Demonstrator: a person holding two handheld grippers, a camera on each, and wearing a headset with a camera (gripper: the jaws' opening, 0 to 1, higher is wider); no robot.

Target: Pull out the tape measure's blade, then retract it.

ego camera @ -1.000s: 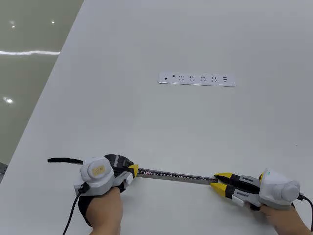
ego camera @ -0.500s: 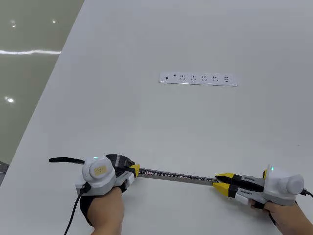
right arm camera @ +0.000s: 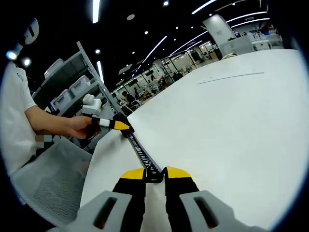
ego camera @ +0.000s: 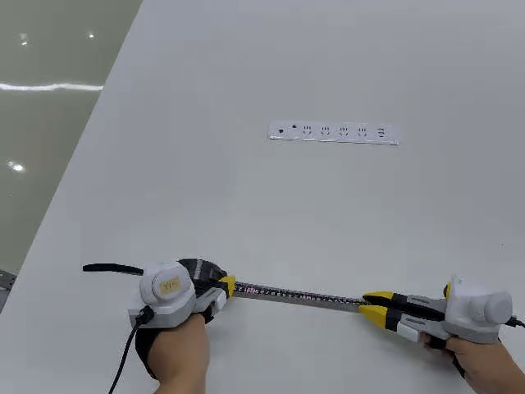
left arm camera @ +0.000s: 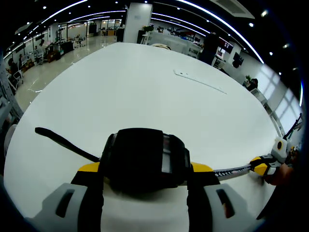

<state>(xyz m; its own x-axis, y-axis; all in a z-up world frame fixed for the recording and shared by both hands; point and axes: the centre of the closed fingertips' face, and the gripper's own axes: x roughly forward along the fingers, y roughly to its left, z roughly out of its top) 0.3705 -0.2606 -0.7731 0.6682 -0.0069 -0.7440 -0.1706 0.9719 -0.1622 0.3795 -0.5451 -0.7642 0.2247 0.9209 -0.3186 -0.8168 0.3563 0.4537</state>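
There is one tape [ego camera: 201, 271] on the table [ego camera: 246, 197], near its front edge, and two grippers work it. The left gripper [ego camera: 223, 286] has its fingers clamped on either side of the tape's black case, seen close up in the left gripper view [left arm camera: 145, 154]. The right gripper [ego camera: 369, 303] has its yellow-tipped fingers pressed together on the end of the blade [ego camera: 295, 294]. The blade runs out low over the table in a straight line between the two, and the right gripper view looks back along it [right arm camera: 140, 150] to the left gripper. One black strap [ego camera: 111, 268] trails from the case and lies flat on the table to the left. Two hands show, the left hand [ego camera: 176, 353] and the right hand [ego camera: 484, 369], one behind each gripper. One white power strip [ego camera: 333, 131] with a row of sockets lies well apart, further up the table. The table is broad, plain white and matte. Beyond its left edge is a glossy floor [ego camera: 49, 82] that mirrors the lights. The room is large, with long ceiling light strips and a shelf rack [right arm camera: 72, 82] holding bins.
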